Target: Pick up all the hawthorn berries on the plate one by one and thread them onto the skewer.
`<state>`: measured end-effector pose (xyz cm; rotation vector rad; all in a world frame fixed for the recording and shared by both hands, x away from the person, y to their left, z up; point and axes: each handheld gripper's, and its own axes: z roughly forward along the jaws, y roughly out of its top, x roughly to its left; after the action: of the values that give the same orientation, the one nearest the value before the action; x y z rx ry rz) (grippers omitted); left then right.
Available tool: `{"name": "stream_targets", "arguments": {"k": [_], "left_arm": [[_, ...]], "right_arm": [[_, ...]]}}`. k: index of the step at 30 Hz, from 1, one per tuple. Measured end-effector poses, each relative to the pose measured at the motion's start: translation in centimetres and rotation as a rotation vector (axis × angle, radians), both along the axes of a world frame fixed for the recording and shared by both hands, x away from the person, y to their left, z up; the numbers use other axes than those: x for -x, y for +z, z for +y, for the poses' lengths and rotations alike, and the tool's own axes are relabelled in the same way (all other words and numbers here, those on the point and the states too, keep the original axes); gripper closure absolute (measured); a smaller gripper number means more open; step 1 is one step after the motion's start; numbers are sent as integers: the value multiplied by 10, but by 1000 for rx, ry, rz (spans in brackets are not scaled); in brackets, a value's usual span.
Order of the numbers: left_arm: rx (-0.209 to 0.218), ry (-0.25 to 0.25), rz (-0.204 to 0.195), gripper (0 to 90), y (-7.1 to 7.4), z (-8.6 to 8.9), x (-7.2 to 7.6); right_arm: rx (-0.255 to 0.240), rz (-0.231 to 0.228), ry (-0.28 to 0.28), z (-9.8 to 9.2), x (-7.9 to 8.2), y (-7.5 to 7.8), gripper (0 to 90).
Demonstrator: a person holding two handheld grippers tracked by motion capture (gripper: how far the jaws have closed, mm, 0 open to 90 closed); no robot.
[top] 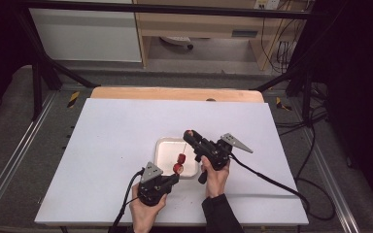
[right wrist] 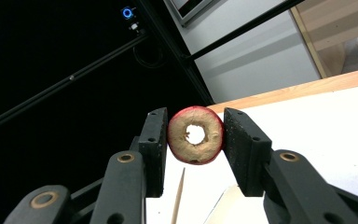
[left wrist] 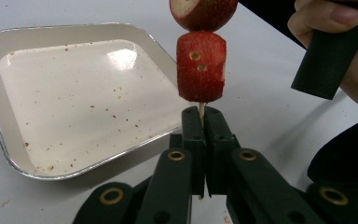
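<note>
My left gripper (top: 174, 177) (left wrist: 201, 115) is shut on the lower end of a thin wooden skewer (left wrist: 201, 108) that stands upright. Two red fruit pieces are threaded on it, a lower one (left wrist: 201, 67) (top: 178, 168) and an upper one (left wrist: 204, 10) (top: 181, 158). My right gripper (top: 190, 134) (right wrist: 196, 136) is shut on a red-skinned ring slice of fruit (right wrist: 205, 148) with a hole through its middle. It holds the slice just above the skewer's pointed tip (right wrist: 179, 193) (top: 185, 147). Below the skewer sits a white square tray (top: 163, 144) (left wrist: 74, 98).
The tray is flecked with red crumbs. It stands on a white table sheet (top: 107, 145) laid over a wooden board (top: 175, 93). The person's right hand (left wrist: 328, 28) grips a black handle close to the skewer. Cables (top: 272, 179) trail toward the right edge.
</note>
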<state>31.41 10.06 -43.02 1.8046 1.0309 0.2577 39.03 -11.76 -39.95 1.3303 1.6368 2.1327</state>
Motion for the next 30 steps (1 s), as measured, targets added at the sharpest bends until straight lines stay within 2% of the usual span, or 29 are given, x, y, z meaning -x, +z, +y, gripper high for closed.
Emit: {"name": "stream_targets", "arguments": {"k": [19,30], "left_arm": [[2,3,7,884,0,1,-2],[46,15,26,884,1,1,-4]], "right_arm": [[2,5,14,1,0,-2,618],[14,9,24,4,2,-7,618]]}}
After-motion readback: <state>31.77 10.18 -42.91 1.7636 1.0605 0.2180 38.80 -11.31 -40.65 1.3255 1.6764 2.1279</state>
